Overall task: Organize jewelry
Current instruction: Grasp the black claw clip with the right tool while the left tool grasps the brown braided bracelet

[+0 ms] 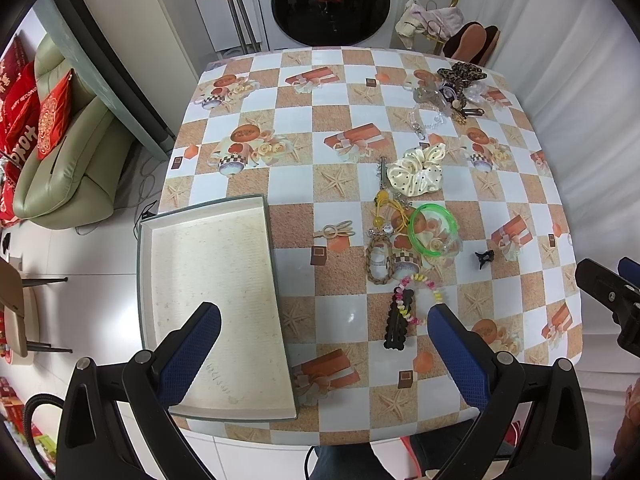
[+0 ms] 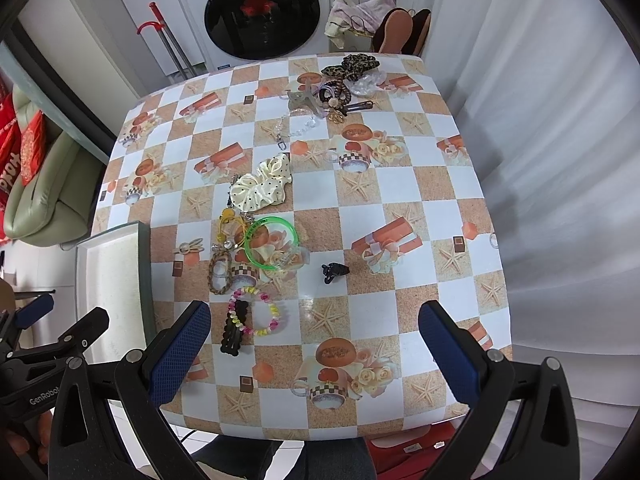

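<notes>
Beyond the desk [image 1: 256, 120], with its checked cloth of starfish and gift boxes, you see a washing machine [image 2: 262, 14] with a dark round door. Left of it leans a red-handled pole [image 1: 236, 8]. At your far left sits a pale green sofa [image 1: 68, 160] with red cushions [image 1: 52, 120]. White curtain [image 2: 540, 120] hangs on the right.

Glossy, smooth printed oilcloth [image 1: 352, 316] with a glare spot. On it: translucent green plastic bangle [image 1: 434, 229], satiny dotted cloth scrunchie [image 1: 418, 174], braided cord loop [image 1: 379, 260], matt black clip [image 1: 397, 322]. Left of the bangle, matt, speckled card tray [image 1: 212, 280]. Textured blue rubbery pads [image 1: 192, 354].
</notes>
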`<state>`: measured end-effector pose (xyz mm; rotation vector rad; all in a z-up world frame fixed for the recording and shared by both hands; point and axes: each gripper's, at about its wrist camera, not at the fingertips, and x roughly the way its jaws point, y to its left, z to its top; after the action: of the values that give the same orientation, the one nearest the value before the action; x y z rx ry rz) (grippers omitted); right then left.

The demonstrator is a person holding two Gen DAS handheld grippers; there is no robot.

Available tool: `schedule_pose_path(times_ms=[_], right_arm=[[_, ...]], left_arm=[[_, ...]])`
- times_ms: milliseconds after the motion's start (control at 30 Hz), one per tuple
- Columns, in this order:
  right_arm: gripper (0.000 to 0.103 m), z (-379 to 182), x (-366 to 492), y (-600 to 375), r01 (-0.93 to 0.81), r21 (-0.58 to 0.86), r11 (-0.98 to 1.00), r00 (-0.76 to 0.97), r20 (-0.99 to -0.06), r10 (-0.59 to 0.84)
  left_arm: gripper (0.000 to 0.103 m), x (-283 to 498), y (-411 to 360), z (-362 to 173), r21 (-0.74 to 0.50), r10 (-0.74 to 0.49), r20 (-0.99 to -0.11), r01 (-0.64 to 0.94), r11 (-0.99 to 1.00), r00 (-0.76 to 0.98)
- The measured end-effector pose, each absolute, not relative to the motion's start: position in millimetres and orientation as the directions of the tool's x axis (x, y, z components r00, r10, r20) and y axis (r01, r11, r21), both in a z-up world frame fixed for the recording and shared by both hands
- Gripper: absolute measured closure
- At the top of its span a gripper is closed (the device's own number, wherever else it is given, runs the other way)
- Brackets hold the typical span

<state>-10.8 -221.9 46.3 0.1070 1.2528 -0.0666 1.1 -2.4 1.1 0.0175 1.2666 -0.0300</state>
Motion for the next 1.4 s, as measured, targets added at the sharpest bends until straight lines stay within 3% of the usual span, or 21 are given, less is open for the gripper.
schedule_pose_path(times_ms=[233,633,700,933,1000,1033,1200,1233,1400], right_arm=[[0.0,29.6,-9.2,-224.2,0.124,0.059,0.99,0.287,-0.958,0.021],[0.0,-59.4,9.8,-253.4,0.146,0.073,0.987,0.169,-0.984,0.048],[0.0,-72.9,14.7,-255.7,0.148,0.075,0.986,0.155,-0.987,0.052],[0.001,-108.7,35.0,-259.4,0.142,0.061,0.988,0.123,-0.991,0.044],[0.002,-118.3,39.6,-259.4,0.138,0.056,0.989,0.118,-0.992,0.039],[0.005,-125.2,42.7,-258.6,0.133,0.052,0.99,0.112,-0.993,0.037],[0.014,-144.7,51.7,-252.9,0.108,0.039,0.993,0.105,-0.994,0.027],[0.019,-146.4,52.5,-252.3,0.106,0.037,0.994,0.105,-0.994,0.026],[0.038,-161.1,53.9,-243.9,0.096,0.025,0.995,0.089,-0.996,0.017]], left_arm=[[0.0,-0.5,3.1,-23.4,-0.017,-0.028,-0.961,0.045,0.999,0.274],[0.0,30.7,-12.2,-98.9,-0.053,-0.068,-0.978,0.078,0.996,0.199],[0.009,42.2,-17.9,-113.7,-0.048,-0.061,-0.981,0.073,0.996,0.183],[0.011,67.5,-26.0,-152.4,-0.049,-0.057,-0.985,0.056,0.997,0.16],[0.019,71.2,-26.7,-160.8,-0.052,-0.061,-0.986,0.057,0.997,0.156],[0.024,72.5,-27.2,-165.0,-0.056,-0.064,-0.987,0.058,0.997,0.146],[0.025,73.6,-31.2,-178.1,-0.054,-0.064,-0.988,0.073,0.996,0.142],[0.033,73.3,-32.3,-179.9,-0.05,-0.061,-0.988,0.077,0.996,0.142],[0.036,70.2,-42.7,-179.0,-0.017,-0.035,-0.985,0.106,0.994,0.171]])
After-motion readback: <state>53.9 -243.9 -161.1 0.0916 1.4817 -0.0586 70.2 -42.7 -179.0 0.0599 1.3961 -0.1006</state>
